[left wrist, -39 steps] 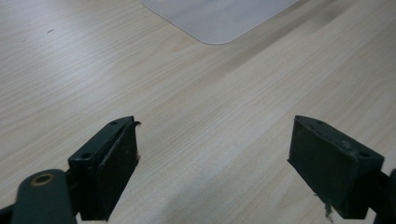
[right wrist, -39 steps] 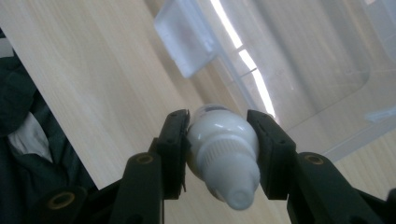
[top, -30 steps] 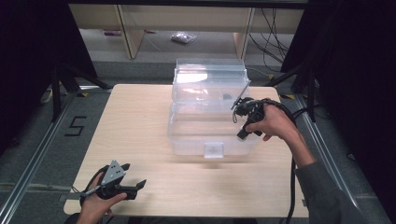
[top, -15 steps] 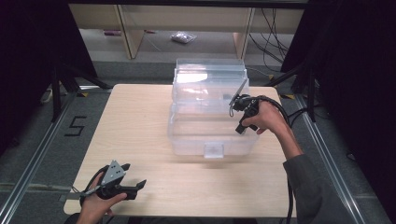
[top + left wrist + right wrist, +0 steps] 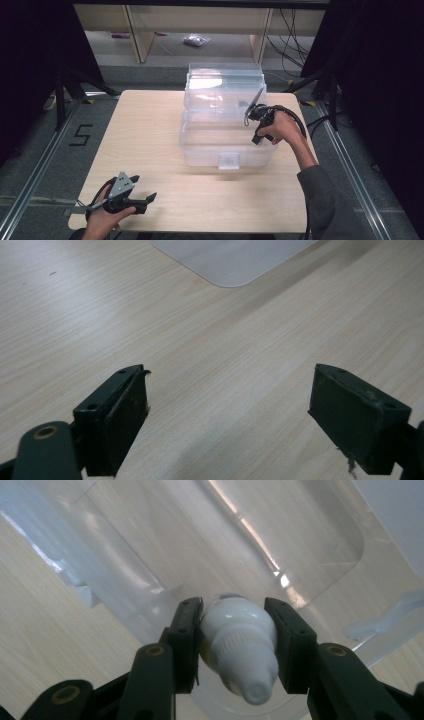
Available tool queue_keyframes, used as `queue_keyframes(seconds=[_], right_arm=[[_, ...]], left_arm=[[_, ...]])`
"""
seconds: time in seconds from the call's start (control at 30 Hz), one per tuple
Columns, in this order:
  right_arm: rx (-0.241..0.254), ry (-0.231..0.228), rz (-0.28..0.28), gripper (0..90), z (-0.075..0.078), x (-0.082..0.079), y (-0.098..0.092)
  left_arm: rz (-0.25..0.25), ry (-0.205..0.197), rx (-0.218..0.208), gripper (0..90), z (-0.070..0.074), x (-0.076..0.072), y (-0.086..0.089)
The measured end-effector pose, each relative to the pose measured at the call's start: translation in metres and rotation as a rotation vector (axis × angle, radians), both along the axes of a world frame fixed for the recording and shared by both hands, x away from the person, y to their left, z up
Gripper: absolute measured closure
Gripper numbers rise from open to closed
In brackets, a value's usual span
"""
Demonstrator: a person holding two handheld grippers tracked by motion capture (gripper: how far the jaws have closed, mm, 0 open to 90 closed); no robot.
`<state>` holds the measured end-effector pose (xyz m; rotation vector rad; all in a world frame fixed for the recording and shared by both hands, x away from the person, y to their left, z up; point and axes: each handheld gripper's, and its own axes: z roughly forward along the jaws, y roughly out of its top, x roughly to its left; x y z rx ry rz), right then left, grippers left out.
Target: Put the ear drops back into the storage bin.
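White plastic squeeze bottle (image 5: 239, 652) clamped between the jaws of the right hand-held gripper (image 5: 235, 635), held over the open clear plastic storage bin (image 5: 225, 125) on the desk (image 5: 150, 130); left hand-held gripper (image 5: 227, 415) rests apart, jaws spread, near desk's front edge.

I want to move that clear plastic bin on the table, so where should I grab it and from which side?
Grip the clear plastic bin by its near front rim, beside the small latch tab, coming from the person's side. The wall there is thin, straight and unobstructed. The left gripper is open and free; the right gripper holds a small white bottle.
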<state>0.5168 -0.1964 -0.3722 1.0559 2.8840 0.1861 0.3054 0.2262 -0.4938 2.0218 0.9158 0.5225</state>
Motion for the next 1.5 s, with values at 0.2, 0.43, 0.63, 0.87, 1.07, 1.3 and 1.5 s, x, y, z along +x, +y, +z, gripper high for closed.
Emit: queue_keyframes(seconds=[0.2, 0.43, 0.63, 0.87, 1.07, 1.3, 1.5], right_arm=[[-0.029, 0.004, -0.03, 60.2, -0.01, 0.004, -0.002], [-0.034, 0.016, -0.043, 60.2, -0.019, 0.008, -0.001], [-0.025, 0.013, -0.044, 60.2, -0.027, 0.012, 0.0], [-0.044, 0.017, -0.053, 60.2, -0.036, 0.011, 0.001], [-0.05, 0.01, -0.05, 60.0, -0.039, 0.014, 0.001], [-0.072, 0.045, -0.062, 60.0, -0.046, 0.013, 0.002], [-0.071, 0.049, -0.068, 60.0, -0.051, 0.014, -0.001]], left_arm=[[0.0, 0.003, 0.004, 15.2, 0.0, 0.0, 0.0], [0.002, -0.001, -0.004, 15.2, 0.0, 0.0, 0.0], [-0.001, 0.0, -0.002, 15.2, 0.0, 0.0, 0.0], [0.01, 0.0, -0.019, 15.2, -0.001, 0.0, -0.001], [0.001, 0.0, -0.003, 15.2, 0.0, 0.0, 0.0], [0.006, -0.001, -0.016, 15.2, -0.001, 0.0, -0.001], [0.004, -0.001, -0.004, 15.2, 0.0, 0.0, 0.0]])
